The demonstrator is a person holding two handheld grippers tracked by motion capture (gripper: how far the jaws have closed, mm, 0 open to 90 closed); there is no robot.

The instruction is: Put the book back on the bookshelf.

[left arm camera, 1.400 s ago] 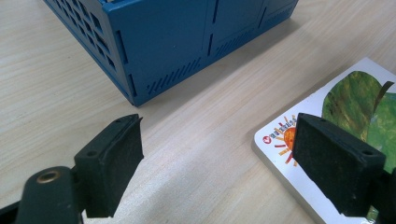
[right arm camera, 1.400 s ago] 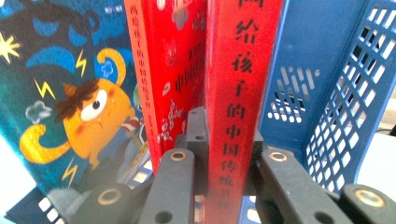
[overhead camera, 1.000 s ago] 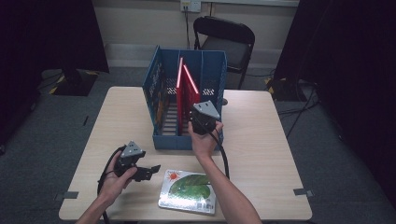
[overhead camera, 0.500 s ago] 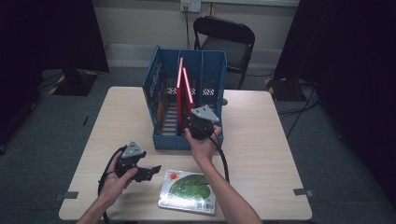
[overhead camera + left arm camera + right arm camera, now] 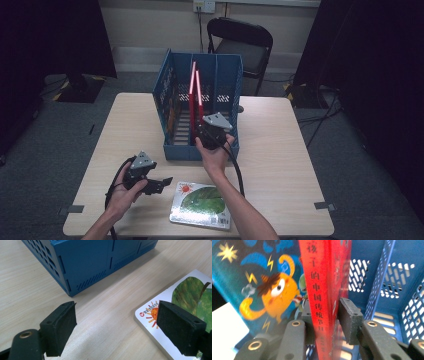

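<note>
A blue slotted file rack (image 5: 220,75) stands at the back middle of the table. A thin red book (image 5: 192,95) stands upright in it. My right gripper (image 5: 207,131) reaches into the rack's front and is shut on the red book (image 5: 322,290), one pad against each side of the spine. The left gripper (image 5: 162,184) rests low near the front left of the table, open and holding nothing. In the left gripper view its jaws (image 5: 117,322) stand wide apart over bare wood. A green-leaf picture book (image 5: 190,290) lies flat just beyond the right jaw.
A book with an orange cartoon monster on its cover (image 5: 274,290) stands in the rack left of the red one. The rack's blue corner (image 5: 87,262) is ahead of the left gripper. A black folding chair (image 5: 240,40) stands behind the table. The green-leaf book (image 5: 202,204) lies near the front edge.
The right gripper has moved slightly down and left at the rack's front with the red book. The left gripper has stayed in place.
</note>
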